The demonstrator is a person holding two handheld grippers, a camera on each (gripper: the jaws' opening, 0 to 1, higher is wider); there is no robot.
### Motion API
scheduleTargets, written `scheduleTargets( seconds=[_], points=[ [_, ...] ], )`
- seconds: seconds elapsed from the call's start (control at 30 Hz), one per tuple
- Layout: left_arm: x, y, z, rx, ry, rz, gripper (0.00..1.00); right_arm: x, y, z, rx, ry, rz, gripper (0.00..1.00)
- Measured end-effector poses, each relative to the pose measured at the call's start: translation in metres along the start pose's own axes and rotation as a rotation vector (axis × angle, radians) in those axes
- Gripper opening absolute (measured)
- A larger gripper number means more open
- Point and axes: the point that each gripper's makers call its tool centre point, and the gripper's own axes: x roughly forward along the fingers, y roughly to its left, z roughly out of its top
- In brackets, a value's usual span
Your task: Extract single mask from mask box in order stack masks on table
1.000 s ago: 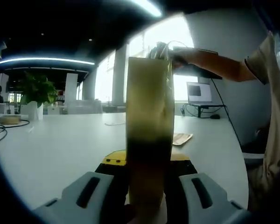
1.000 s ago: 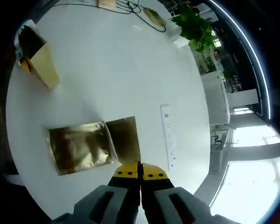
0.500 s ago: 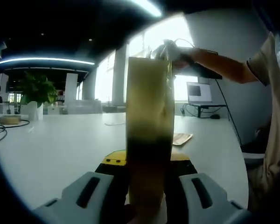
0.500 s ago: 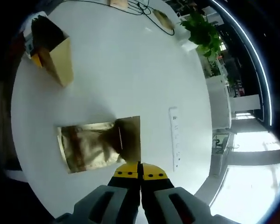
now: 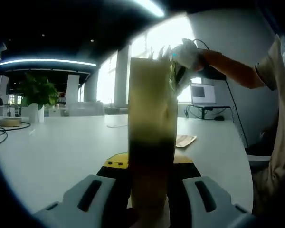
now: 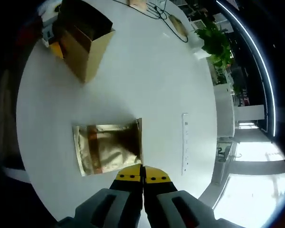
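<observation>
One gold foil mask packet point(image 6: 115, 148) pinched at its edge, lower centre, by right gripper point(image 6: 142, 175), above white table point(image 6: 147, 76). Probably light, thin, crinkly, slippery; best taken by the sealed rim. Left gripper point(image 5: 149, 167) clamped on upright cardboard mask box point(image 5: 151, 137), mid-frame.

The mask box point(image 6: 83, 45) is tan cardboard, standing upright with its top flaps open, near one edge of the white tabletop point(image 6: 147, 80). In the left gripper view the box point(image 5: 151, 137) stands tall and narrow. A gold foil mask packet point(image 6: 109, 152) lies flat near another edge, well apart from the box.
</observation>
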Motion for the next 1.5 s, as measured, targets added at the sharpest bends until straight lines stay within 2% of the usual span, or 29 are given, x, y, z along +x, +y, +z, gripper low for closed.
scheduleTargets(
  seconds=[0.23,0.4,0.83,1.5],
  points=[
    [0.0,0.0,0.0,0.0,0.0,0.0,0.19,-0.001,0.017,-0.004,0.008,-0.015,-0.003,0.0],
    [0.0,0.0,0.0,0.0,0.0,0.0,0.19,0.004,0.036,-0.008,0.028,-0.026,-0.003,0.0],
    [0.001,0.0,0.0,0.002,0.001,0.002,0.19,0.023,0.083,-0.017,0.067,-0.04,0.068,0.0],
    [0.001,0.0,-0.001,0.003,0.003,0.003,0.19,0.045,0.119,-0.025,0.158,-0.048,0.107,0.0]
  ],
)
